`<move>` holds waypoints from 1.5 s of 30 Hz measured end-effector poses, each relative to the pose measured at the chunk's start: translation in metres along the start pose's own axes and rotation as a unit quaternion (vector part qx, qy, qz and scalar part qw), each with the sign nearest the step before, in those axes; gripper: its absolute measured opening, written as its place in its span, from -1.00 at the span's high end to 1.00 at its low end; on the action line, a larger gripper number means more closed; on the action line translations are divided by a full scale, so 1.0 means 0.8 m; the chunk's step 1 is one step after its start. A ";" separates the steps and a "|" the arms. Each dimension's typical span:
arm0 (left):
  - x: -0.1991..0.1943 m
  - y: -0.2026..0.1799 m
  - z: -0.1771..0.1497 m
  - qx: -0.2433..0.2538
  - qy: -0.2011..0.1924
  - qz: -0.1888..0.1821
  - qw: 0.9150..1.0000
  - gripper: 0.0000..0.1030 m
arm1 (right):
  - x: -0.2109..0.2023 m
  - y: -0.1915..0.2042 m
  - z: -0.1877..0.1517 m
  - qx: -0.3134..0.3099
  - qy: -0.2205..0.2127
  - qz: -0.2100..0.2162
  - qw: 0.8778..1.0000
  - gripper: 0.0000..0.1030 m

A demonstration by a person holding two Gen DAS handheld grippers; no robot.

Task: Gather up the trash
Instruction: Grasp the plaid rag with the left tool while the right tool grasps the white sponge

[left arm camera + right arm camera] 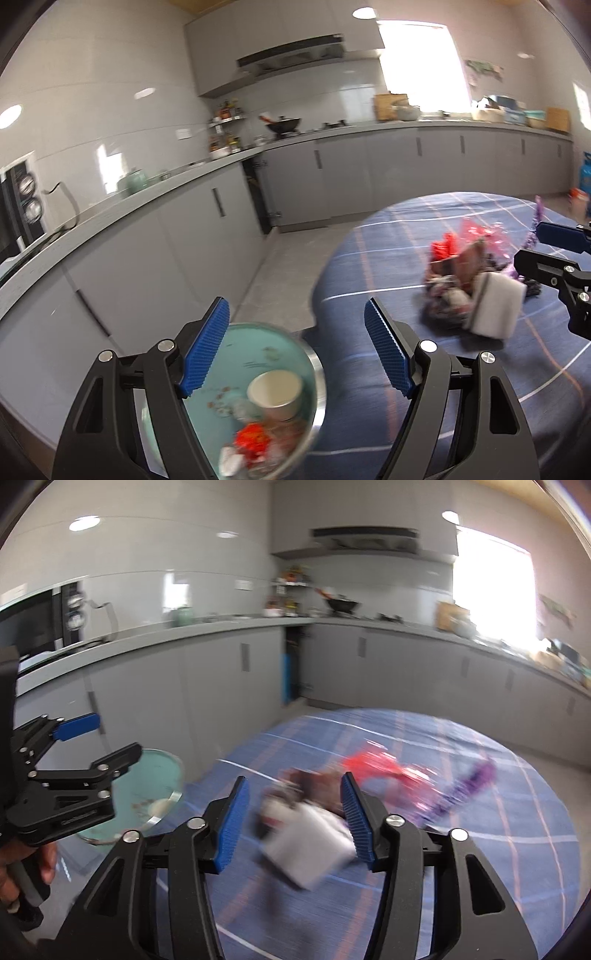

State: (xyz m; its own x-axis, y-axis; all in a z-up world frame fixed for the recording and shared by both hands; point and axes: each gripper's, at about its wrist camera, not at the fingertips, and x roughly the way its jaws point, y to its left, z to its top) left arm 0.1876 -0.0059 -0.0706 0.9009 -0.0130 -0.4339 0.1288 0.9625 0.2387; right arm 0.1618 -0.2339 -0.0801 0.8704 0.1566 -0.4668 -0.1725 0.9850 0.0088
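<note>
A pile of trash (469,280) lies on the round table with the blue plaid cloth (388,258): red wrappers, dark scraps and a white box (496,310). A teal bin (258,398) with a metal rim stands beside the table and holds a paper cup (275,395) and red scraps. My left gripper (297,343) is open above the bin. My right gripper (293,816) is open and empty over the white box (306,845) and the blurred pile (369,775). The right gripper shows at the right edge of the left wrist view (554,251).
Grey kitchen cabinets and a counter (184,177) run along the walls behind. A purple tinsel strip (465,790) lies on the cloth at the right. The bin also shows in the right wrist view (155,786), behind the left gripper (107,738).
</note>
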 end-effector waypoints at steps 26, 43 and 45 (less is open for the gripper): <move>0.022 -0.011 -0.002 -0.033 0.017 -0.023 0.999 -0.65 | 0.031 -0.004 -0.010 0.033 0.102 0.062 0.992 0.98; 0.046 -0.019 0.001 -0.033 0.032 -0.008 0.999 -0.69 | 0.047 0.001 -0.007 0.040 0.112 0.046 0.992 -0.28; 0.045 -0.011 -0.001 -0.038 0.033 -0.008 0.999 -0.69 | 0.064 0.005 -0.006 0.053 0.131 0.067 0.988 -0.19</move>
State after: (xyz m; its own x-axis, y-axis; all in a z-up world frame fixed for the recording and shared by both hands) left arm 0.2187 -0.0149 -0.0894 0.8692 -0.0132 -0.4943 0.1089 0.9802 0.1652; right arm 0.2032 -0.2224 -0.1084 0.6908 0.2756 -0.6685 -0.2165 0.9609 0.1724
